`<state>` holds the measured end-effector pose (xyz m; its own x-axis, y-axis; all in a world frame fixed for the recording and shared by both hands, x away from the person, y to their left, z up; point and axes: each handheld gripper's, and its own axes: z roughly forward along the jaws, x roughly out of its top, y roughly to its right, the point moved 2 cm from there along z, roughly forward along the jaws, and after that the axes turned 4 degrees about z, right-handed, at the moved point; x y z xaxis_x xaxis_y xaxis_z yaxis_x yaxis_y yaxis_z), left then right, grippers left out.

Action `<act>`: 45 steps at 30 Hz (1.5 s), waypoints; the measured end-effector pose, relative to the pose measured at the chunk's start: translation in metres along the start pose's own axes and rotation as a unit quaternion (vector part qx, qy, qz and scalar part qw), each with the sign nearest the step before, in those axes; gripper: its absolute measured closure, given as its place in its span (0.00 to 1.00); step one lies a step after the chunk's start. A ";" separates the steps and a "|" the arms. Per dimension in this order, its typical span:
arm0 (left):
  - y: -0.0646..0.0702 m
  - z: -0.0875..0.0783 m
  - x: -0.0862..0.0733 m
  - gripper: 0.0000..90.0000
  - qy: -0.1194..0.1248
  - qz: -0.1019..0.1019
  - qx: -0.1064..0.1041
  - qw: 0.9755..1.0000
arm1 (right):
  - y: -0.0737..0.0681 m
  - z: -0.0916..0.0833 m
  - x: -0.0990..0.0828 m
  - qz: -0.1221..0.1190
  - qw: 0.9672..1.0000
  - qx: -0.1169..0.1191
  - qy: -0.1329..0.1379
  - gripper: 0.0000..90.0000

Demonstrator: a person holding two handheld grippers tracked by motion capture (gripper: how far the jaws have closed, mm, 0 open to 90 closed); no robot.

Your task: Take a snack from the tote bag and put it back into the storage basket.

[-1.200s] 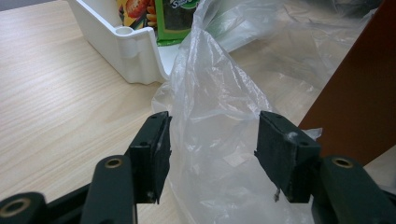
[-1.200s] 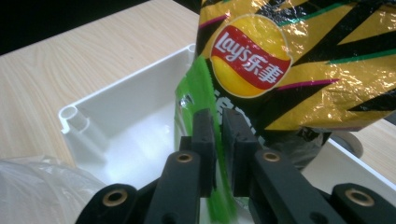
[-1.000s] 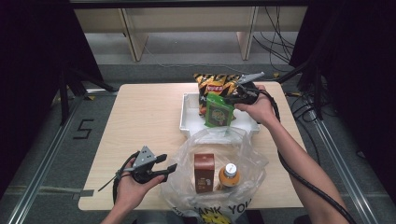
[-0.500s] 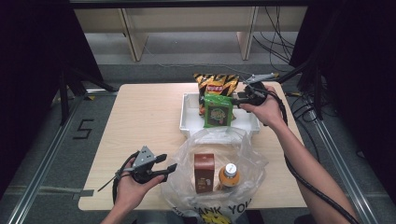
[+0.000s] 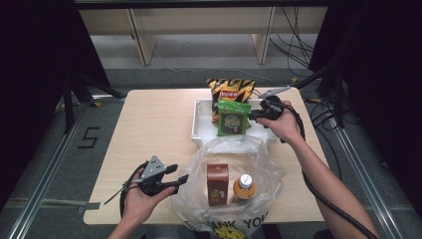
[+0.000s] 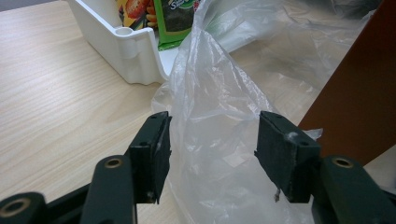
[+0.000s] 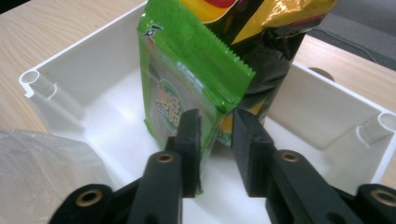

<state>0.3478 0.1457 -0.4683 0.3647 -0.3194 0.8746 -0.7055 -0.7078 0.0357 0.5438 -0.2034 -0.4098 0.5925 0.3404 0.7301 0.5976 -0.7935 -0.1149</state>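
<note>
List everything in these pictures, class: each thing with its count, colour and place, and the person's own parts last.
Wooden table: one, light wood, centre of the high view.
White plastic bin: one, white, far right part of the table.
Green snack packet: one, green, upright in the bin.
Black and orange crisp bag: one, behind the green packet in the bin.
Clear plastic bag: one, transparent, near edge of the table.
Brown carton: one, brown, inside the plastic bag.
Orange-capped bottle: one, inside the plastic bag, right of the carton.
Left gripper: one, black, open at the bag's edge.
Right gripper: one, black, jaws either side of the green packet's edge, a gap showing.
</note>
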 end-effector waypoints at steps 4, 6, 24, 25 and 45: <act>-0.001 0.000 0.000 0.49 0.003 0.004 -0.006 1.000 | -0.002 0.005 -0.002 0.003 1.000 0.003 -0.004 0.90; 0.000 0.000 0.000 0.49 0.003 0.004 -0.006 1.000 | -0.002 0.009 -0.002 -0.002 1.000 0.000 -0.003 0.91; -0.002 -0.003 0.001 0.49 0.005 0.002 0.001 1.000 | -0.007 0.006 0.004 0.007 1.000 0.001 0.009 0.82; -0.001 -0.003 0.001 0.49 0.005 -0.002 0.003 1.000 | -0.008 0.002 0.004 0.001 1.000 -0.004 0.012 0.80; 0.007 -0.016 0.004 0.48 0.018 0.001 0.006 1.000 | -0.039 -0.070 -0.021 -0.028 0.998 0.035 0.054 0.63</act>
<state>0.3346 0.1500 -0.4571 0.3403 -0.2987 0.8916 -0.6990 -0.7146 0.0274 0.4704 -0.2152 -0.3735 0.4974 0.3235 0.8050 0.6666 -0.7363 -0.1159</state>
